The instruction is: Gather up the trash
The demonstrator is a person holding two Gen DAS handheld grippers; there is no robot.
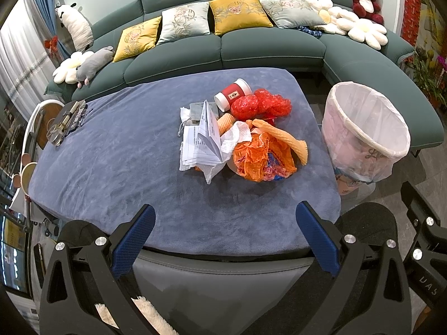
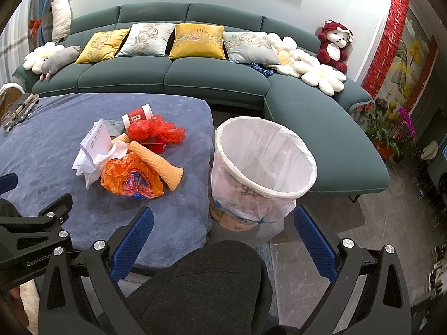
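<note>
A heap of trash lies mid-table: a red paper cup (image 1: 233,93) (image 2: 137,116) on its side, crumpled red plastic (image 1: 262,103) (image 2: 155,129), folded papers (image 1: 202,136) (image 2: 96,139), white tissue (image 1: 233,141), orange foam netting (image 1: 290,141) (image 2: 157,162) and an orange plastic bag (image 1: 259,159) (image 2: 131,180). A white-lined bin (image 1: 366,128) (image 2: 262,159) stands right of the table. My left gripper (image 1: 226,217) hangs open over the table's near edge, well short of the heap. My right gripper (image 2: 223,220) is open too, just before the bin, holding nothing.
The table wears a blue-grey cloth (image 1: 125,153) (image 2: 56,139). Glasses and small items (image 1: 65,122) sit at its far left corner. A green sofa (image 1: 251,50) with cushions and plush toys curves behind and to the right. A person's dark knee (image 2: 215,276) is below the right gripper.
</note>
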